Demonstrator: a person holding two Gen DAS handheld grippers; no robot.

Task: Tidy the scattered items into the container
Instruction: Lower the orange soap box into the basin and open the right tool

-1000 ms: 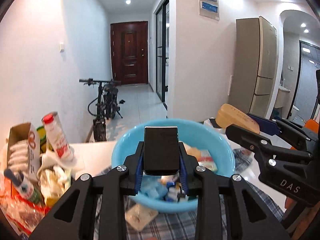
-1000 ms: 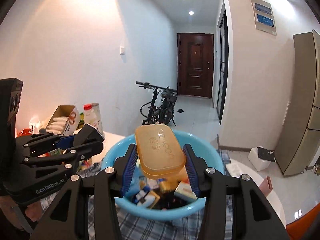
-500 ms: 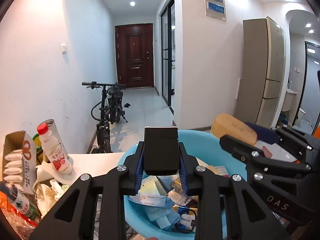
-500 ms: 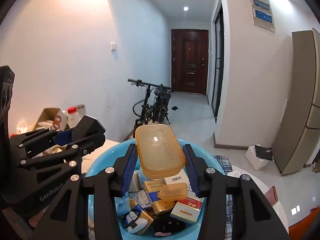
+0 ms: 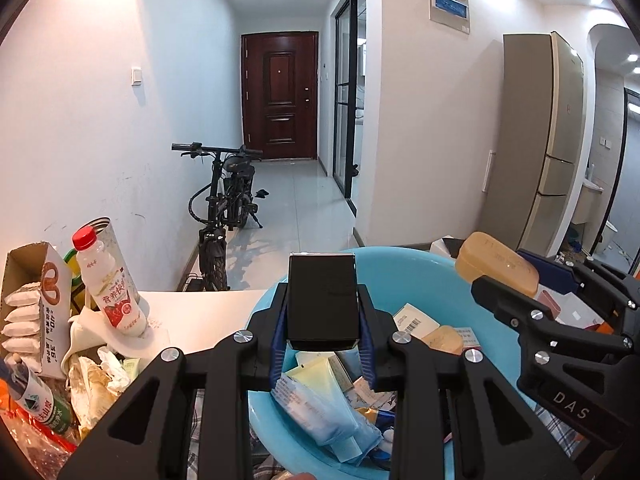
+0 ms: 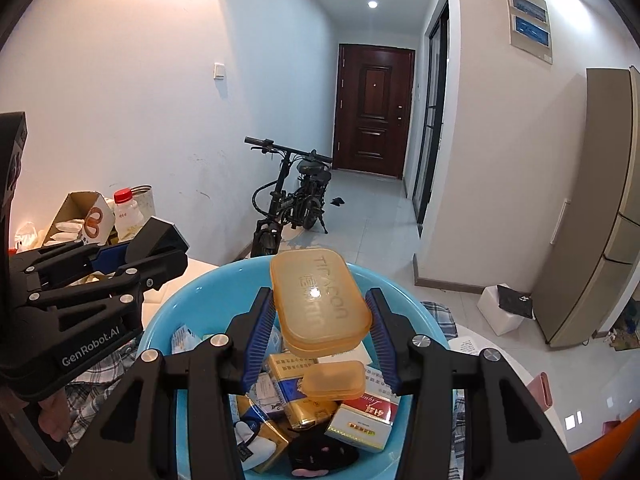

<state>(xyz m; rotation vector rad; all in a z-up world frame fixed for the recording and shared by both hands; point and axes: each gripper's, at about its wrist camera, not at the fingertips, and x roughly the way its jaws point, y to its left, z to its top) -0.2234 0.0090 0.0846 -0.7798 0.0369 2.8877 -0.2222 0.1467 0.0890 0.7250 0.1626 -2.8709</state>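
Note:
My left gripper [image 5: 322, 312] is shut on a black box [image 5: 322, 300] and holds it above the near left rim of the blue basin [image 5: 404, 276]. My right gripper [image 6: 320, 312] stands open around an amber plastic case [image 6: 318, 302]; gaps show between the case and both pads, and the case hangs over the basin [image 6: 200, 304]. The basin holds several packets, boxes and a smaller amber case [image 6: 334, 378]. The right gripper with its case [image 5: 496, 262] shows at the right of the left wrist view.
At the left of the table stand a yoghurt bottle [image 5: 110, 284], an open cardboard snack box [image 5: 32, 300], a green bottle [image 5: 40, 400] and crumpled wrappers [image 5: 96, 380]. A checked cloth [image 6: 92, 384] lies under the basin. A bicycle [image 5: 224, 208] stands in the hallway beyond.
Both grippers have risen and tipped down, so the basin's contents show more. The right gripper's pads have parted from the amber case. The left gripper still holds the black box.

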